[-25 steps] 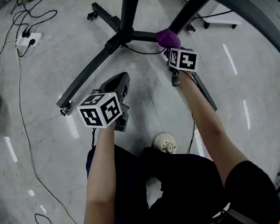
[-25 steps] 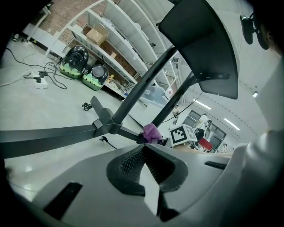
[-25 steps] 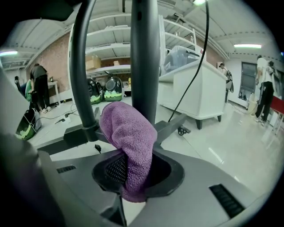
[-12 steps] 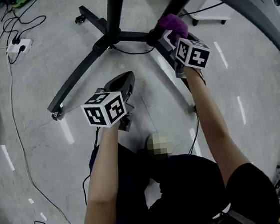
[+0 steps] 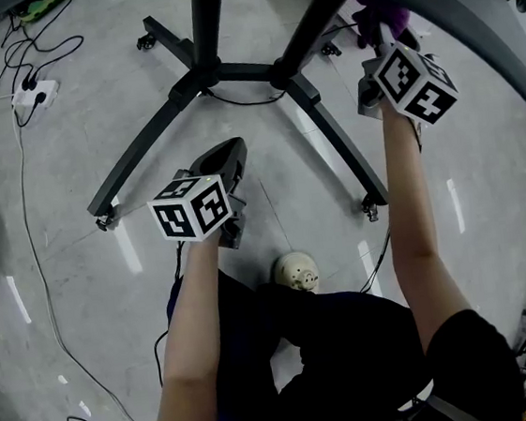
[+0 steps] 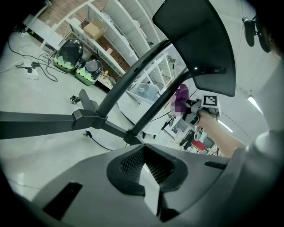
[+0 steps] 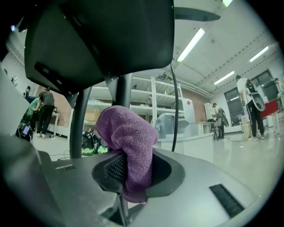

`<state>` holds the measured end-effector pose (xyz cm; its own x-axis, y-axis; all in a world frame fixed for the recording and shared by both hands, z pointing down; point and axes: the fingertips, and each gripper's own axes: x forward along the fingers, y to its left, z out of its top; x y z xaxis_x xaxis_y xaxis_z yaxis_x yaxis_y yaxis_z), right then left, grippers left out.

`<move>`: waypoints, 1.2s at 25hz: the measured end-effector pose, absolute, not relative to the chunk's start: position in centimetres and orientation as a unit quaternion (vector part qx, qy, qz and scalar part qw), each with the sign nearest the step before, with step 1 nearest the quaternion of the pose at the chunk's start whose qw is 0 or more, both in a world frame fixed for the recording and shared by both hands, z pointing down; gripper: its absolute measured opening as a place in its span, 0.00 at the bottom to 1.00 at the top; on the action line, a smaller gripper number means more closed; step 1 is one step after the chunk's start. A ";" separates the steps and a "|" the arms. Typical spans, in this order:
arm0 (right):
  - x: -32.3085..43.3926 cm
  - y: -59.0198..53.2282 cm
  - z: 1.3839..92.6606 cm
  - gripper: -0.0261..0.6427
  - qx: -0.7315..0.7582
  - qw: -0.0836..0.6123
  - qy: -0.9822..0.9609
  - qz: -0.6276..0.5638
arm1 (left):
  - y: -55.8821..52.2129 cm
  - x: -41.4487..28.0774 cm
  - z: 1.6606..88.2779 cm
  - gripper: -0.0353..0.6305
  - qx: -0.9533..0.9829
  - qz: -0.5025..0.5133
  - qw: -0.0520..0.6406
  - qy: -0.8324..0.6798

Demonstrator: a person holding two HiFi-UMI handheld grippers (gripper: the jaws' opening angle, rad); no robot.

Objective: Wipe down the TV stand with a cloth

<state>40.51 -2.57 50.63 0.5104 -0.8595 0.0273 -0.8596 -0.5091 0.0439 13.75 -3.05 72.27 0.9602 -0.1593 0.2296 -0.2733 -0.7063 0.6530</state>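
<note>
Jaws of right gripper (image 7: 133,175) clamp purple cloth (image 7: 126,133); left gripper's (image 6: 148,177) apart.

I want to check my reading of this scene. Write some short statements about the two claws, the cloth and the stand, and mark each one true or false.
1. The right claw grips a purple cloth. True.
2. A white power strip lies on the floor. True.
3. The left claw holds a second cloth. False: nothing is between its jaws.
4. The purple cloth lies flat on the floor. False: the right claw holds it up, off the floor.
5. The TV stand has a caster at the end of a leg. True.
</note>
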 end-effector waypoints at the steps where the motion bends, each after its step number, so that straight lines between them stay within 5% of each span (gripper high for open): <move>1: 40.9 -2.6 49.6 0.17 0.872 0.022 -0.489 -0.009 | -3.0 13.8 72.3 0.06 0.920 0.079 0.365 -0.117; 13: 42.0 -6.4 50.3 0.17 0.870 -0.051 -0.489 0.027 | -4.5 12.7 73.5 0.06 0.915 0.088 0.369 -0.137; 30: 42.1 -7.2 58.4 0.17 0.872 -0.014 -0.478 0.108 | -4.9 11.9 73.2 0.06 0.914 0.079 0.374 -0.139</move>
